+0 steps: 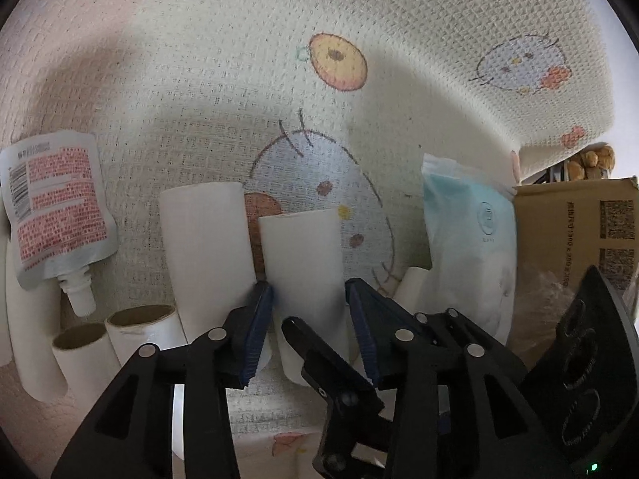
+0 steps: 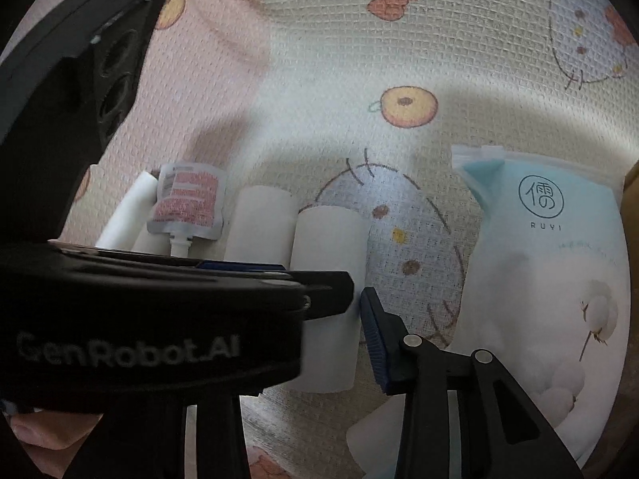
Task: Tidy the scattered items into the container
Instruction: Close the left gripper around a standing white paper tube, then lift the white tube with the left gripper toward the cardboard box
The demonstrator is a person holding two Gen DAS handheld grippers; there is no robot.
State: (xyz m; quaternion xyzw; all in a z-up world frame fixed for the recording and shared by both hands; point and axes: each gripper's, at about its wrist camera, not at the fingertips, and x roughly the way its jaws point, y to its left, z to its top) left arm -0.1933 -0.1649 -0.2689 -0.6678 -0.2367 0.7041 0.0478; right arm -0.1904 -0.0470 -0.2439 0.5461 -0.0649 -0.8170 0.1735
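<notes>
Straddling a white roll point(image 1: 305, 279), left gripper point(image 1: 309, 299) open

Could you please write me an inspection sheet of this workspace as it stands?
Surface: woven play mat with cartoon prints.
Job's things: white rolls lying side by side, one between the left gripper's fingers; spout pouch with red print; blue cotton-pad bag; cardboard box at the mat's right edge.
Clutter: brown plush toy behind the box.
Grippers: left gripper astride the roll, contact unclear; right gripper low beside it, one finger hidden by the left gripper.
Cables: nothing seen.
Surroundings: nothing seen beyond the mat.
</notes>
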